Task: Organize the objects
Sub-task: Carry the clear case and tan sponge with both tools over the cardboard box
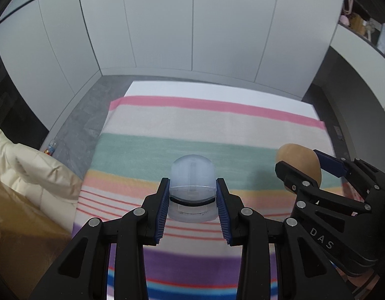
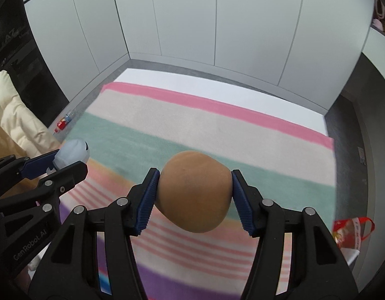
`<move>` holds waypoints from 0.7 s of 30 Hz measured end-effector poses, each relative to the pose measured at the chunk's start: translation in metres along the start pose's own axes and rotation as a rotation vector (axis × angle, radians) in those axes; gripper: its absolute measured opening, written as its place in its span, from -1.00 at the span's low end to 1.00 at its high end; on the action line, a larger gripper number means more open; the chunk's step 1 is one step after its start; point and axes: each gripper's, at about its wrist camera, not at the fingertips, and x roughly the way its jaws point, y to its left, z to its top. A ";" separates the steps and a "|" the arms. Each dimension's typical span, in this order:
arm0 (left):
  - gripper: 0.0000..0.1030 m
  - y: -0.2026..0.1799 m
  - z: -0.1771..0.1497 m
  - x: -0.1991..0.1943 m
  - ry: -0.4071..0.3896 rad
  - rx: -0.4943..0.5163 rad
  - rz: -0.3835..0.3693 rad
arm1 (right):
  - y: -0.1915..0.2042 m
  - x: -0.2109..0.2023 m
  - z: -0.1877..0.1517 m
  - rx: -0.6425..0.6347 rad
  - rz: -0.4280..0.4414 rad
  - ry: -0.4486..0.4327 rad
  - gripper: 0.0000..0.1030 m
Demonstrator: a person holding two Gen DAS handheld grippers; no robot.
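Both objects are off the striped blanket (image 1: pixel 192 130), carried above it; the blanket is taken as landmark.

Left gripper (image 1: pixel 192 201): clenched on a translucent bluish capsule (image 1: pixel 192 175) with a domed top and a paler base. Pads bear on its two sides at the seam. Long axis of the capsule runs forward along the fingers, dome pointing away from the wrist, over the blanket's orange and thin red stripes.

Right gripper (image 2: pixel 194 192): grasping a brown egg-shaped object (image 2: pixel 194 192), pads pressing its widest part from both sides. Its long axis also lies roughly along the fingers, the fatter end nearer the wrist. It hangs over the green band of the blanket.

Key relation: the two grippers are side by side above the near half of the blanket, the egg to the right of the capsule, near but not touching. The far half of the blanket (beige, pink bands) lies ahead of both.

Judgement: no container or target is visible in either view; whichever destination applies, each hand already has its own load, so neither needs to cross the other
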 end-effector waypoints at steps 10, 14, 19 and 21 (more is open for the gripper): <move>-0.30 -0.019 -0.029 -0.071 -0.039 0.007 -0.033 | -0.020 -0.119 -0.039 0.007 -0.013 -0.047 0.17; -0.30 -0.020 -0.043 -0.093 -0.048 0.015 -0.038 | -0.016 -0.146 -0.051 0.005 -0.015 -0.057 0.17; -0.30 -0.028 -0.056 -0.125 -0.094 0.052 -0.056 | -0.017 -0.182 -0.068 -0.009 -0.026 -0.068 0.17; -0.30 -0.029 -0.058 -0.134 -0.101 0.052 -0.072 | -0.018 -0.195 -0.072 -0.010 -0.033 -0.075 0.17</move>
